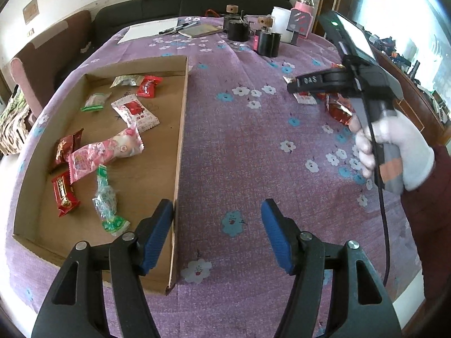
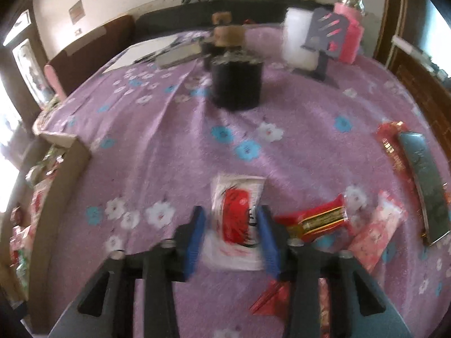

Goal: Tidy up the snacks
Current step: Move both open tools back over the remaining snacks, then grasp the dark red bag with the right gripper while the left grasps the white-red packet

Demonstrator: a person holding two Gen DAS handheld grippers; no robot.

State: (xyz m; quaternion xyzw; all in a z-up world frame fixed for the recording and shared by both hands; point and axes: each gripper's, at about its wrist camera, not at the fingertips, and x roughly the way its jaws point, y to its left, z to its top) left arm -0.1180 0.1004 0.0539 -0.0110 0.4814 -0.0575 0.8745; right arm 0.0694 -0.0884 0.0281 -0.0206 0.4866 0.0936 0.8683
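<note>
A shallow cardboard tray (image 1: 180, 129) lies on the purple flowered tablecloth and holds several wrapped snacks, among them a long pink packet (image 1: 105, 152) and a white-and-red packet (image 1: 135, 112). My left gripper (image 1: 217, 233) is open and empty, hovering by the tray's right wall. My right gripper (image 2: 232, 235) is open, its blue pads either side of a white-and-red snack packet (image 2: 238, 219) lying on the cloth. The right gripper also shows in the left wrist view (image 1: 304, 83), low over loose snacks. The right wrist view is blurred.
More loose snacks lie right of the right gripper: a red-gold bar (image 2: 318, 221), a pink packet (image 2: 377, 231), a long red packet (image 2: 393, 149) beside a dark flat case (image 2: 425, 186). Black cylinders (image 2: 236, 83), a white cup (image 1: 282, 25), a pink flask and papers stand at the back.
</note>
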